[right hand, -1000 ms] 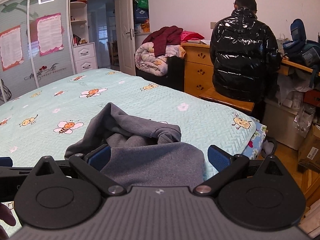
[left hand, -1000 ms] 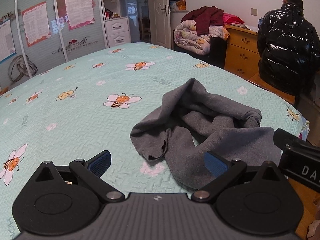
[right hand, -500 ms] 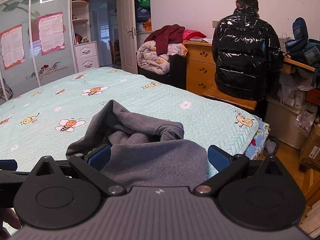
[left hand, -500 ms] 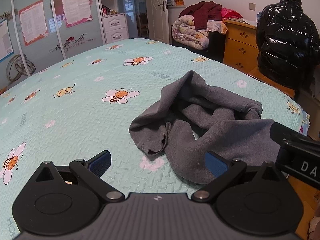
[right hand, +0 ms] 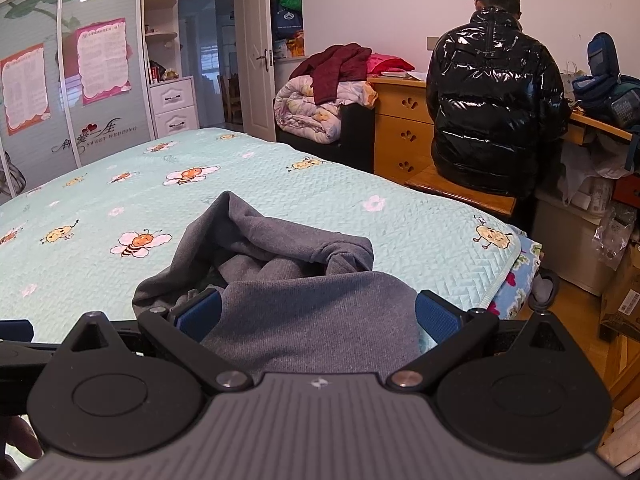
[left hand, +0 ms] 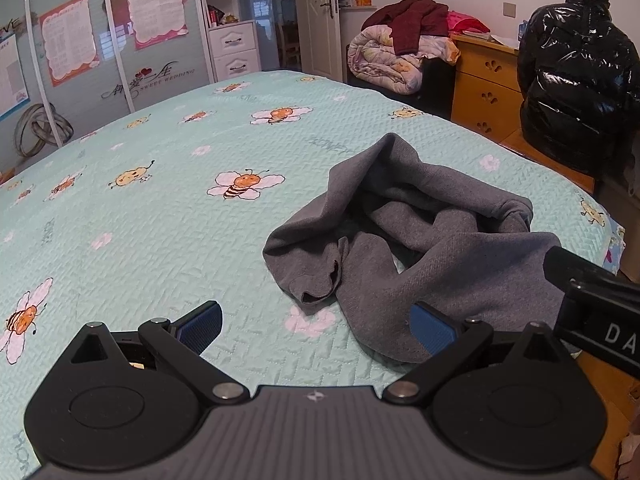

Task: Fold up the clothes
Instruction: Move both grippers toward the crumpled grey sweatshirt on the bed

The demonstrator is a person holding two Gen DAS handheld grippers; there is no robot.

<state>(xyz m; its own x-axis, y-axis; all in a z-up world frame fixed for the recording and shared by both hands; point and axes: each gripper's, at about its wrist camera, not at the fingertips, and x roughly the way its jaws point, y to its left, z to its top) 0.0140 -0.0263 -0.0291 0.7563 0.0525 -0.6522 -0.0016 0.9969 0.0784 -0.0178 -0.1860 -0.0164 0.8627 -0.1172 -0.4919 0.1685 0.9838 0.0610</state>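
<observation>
Fingers [left hand: 202, 326] of left gripper [left hand: 316, 326] spread wide, released, low over bed [left hand: 140, 240]; right pad at the near edge of grey garment [left hand: 420, 236], nothing pinched. Garment lies crumpled near the bed's right edge, beside a bee print [left hand: 245, 185]. Part of right gripper [left hand: 596, 312] at far right.

Right wrist view: right gripper [right hand: 318, 314] fingers [right hand: 436, 316] spread, released, grey garment [right hand: 288, 268] bulging between them, ungrasped. Person in black jacket [right hand: 496, 112] seated at table [right hand: 404, 124], back turned
</observation>
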